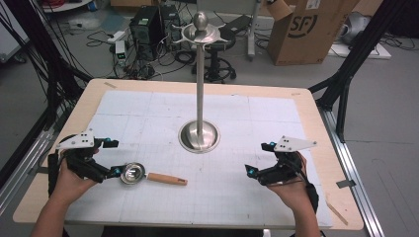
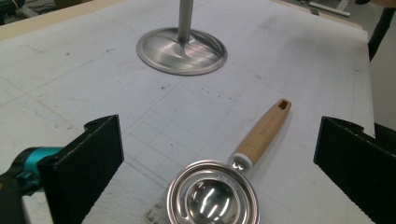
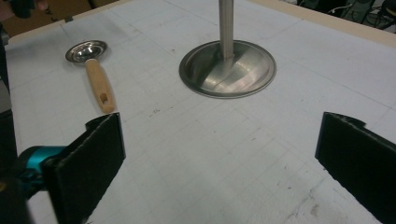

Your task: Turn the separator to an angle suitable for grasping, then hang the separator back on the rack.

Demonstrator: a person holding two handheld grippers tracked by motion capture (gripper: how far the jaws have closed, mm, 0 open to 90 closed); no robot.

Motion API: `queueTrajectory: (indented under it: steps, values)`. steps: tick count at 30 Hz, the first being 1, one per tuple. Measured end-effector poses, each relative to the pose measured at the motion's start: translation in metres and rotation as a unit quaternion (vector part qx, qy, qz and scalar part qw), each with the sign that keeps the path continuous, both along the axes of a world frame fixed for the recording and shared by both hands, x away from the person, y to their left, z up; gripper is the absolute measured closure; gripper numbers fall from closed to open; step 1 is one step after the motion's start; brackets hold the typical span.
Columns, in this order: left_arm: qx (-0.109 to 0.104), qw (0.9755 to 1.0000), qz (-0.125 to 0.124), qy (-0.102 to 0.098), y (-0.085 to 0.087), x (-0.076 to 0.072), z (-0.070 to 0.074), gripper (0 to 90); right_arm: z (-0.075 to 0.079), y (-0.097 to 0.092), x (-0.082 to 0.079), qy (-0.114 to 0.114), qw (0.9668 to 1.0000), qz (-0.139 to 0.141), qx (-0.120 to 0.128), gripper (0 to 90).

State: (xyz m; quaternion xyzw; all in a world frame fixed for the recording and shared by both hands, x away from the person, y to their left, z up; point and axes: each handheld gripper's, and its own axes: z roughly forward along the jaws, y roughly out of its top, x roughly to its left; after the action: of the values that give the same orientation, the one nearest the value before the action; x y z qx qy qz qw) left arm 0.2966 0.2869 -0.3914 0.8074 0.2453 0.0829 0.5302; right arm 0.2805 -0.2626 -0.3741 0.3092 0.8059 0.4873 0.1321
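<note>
A small steel strainer spoon (image 1: 133, 173) with a wooden handle (image 1: 167, 178) lies flat on the white mat, front left. Its bowl (image 2: 212, 194) sits just ahead of my left gripper (image 1: 112, 157), between the open jaws, and its handle (image 2: 264, 130) points away to the right. A tall steel stand (image 1: 199, 84) rises from a round base (image 1: 199, 137) at the mat's middle, with hooks and a ball on top. My right gripper (image 1: 258, 158) is open over bare mat at the front right, with nothing between its jaws. From there the spoon (image 3: 87, 50) lies far left.
The white gridded mat (image 1: 148, 111) covers a wooden table (image 1: 316, 118). Beyond the far edge are cables, computer boxes and a cardboard box (image 1: 309, 29) on the floor. Black frame legs stand at both sides of the table.
</note>
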Motion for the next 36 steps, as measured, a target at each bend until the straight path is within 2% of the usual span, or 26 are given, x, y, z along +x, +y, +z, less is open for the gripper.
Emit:
queueTrajectory:
  steps: [7, 16, 21, 23, 26, 29, 31, 33, 36]
  values:
    - [0.002, 1.0000, -0.001, -0.003, -0.001, 0.000, 0.002, 2.1, -0.003, -0.002, 0.001, 0.005, 1.0000, -0.005, 0.006, 0.0]
    - [0.010, 0.9999, -0.010, -0.001, -0.005, 0.000, 0.003, 2.1, -0.005, 0.002, 0.002, 0.016, 0.9998, 0.000, -0.010, 0.0]
    - [0.018, 0.9993, -0.031, -0.005, -0.014, 0.000, 0.009, 2.1, -0.006, 0.003, 0.003, 0.013, 0.9998, -0.001, -0.013, 0.0]
    - [0.030, 0.9985, -0.045, -0.003, -0.019, 0.002, 0.011, 2.1, -0.006, 0.003, 0.003, 0.016, 0.9998, 0.000, -0.012, 0.0]
    - [0.061, 0.9965, -0.058, -0.001, -0.029, 0.004, 0.013, 2.1, -0.006, 0.003, 0.003, 0.016, 0.9998, 0.000, -0.012, 0.0]
    - [0.096, 0.9930, -0.068, 0.001, -0.042, 0.008, 0.017, 2.1, -0.006, 0.003, 0.004, 0.016, 0.9998, 0.000, -0.013, 0.0]
    - [0.121, 0.9898, -0.074, 0.007, -0.051, 0.010, 0.018, 2.1, -0.006, 0.003, 0.004, 0.018, 0.9997, 0.000, -0.013, 0.0]
    - [0.146, 0.9852, -0.089, 0.007, -0.060, 0.013, 0.020, 2.1, -0.006, 0.003, 0.005, 0.020, 0.9997, 0.000, -0.016, 0.0]
    - [0.159, 0.9819, -0.102, 0.011, -0.068, 0.014, 0.021, 2.1, -0.007, 0.003, 0.004, 0.020, 0.9996, 0.000, -0.017, 0.0]
